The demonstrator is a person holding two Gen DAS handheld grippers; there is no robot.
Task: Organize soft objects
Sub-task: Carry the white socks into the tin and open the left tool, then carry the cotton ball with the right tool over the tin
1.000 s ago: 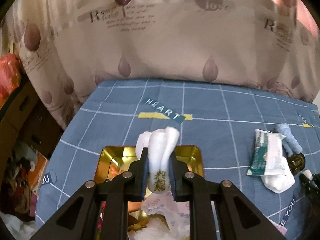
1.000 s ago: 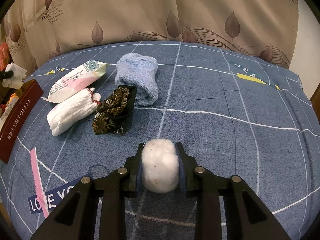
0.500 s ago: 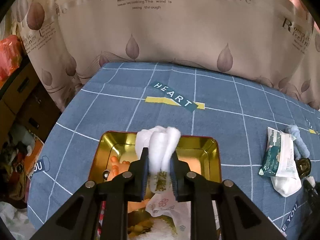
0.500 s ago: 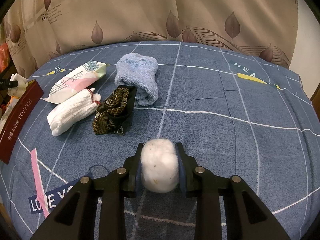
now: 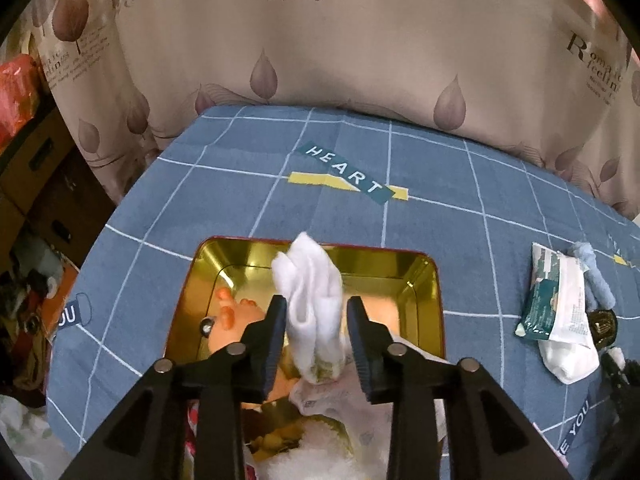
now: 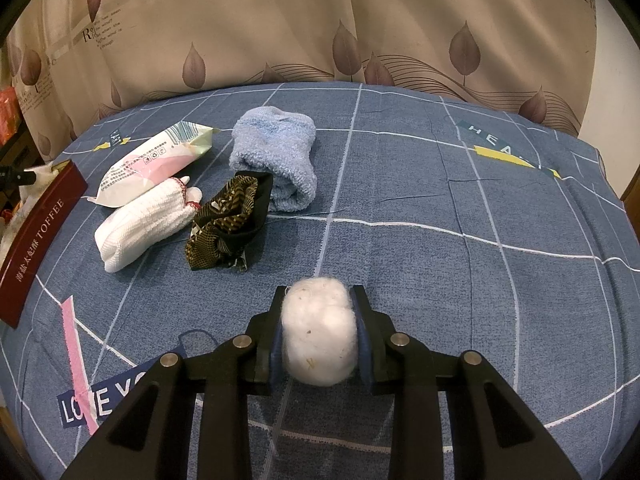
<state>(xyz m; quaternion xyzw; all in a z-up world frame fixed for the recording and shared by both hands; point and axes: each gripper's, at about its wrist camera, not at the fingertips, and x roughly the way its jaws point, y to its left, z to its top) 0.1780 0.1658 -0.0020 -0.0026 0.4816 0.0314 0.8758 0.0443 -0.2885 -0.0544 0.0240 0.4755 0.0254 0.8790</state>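
Two grippers are at work: the left gripper (image 5: 316, 316) hangs over the tin (image 5: 428, 276), its jaws just having been opening and now standing clear of the white sock (image 5: 312, 300) between them, which sags onto the soft things already inside. The right gripper (image 6: 320, 334), right of the tin, has its jaws closed on a cotton ball (image 6: 320, 336) above the bedsheet (image 6: 460, 200). Judged step: release into the tin; next, lift the left gripper clear, then carry the cotton ball to the tin.

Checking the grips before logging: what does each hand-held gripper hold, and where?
Right hand-held gripper clamps the cotton ball by its sides; left hand-held gripper, just opened, holds nothing.
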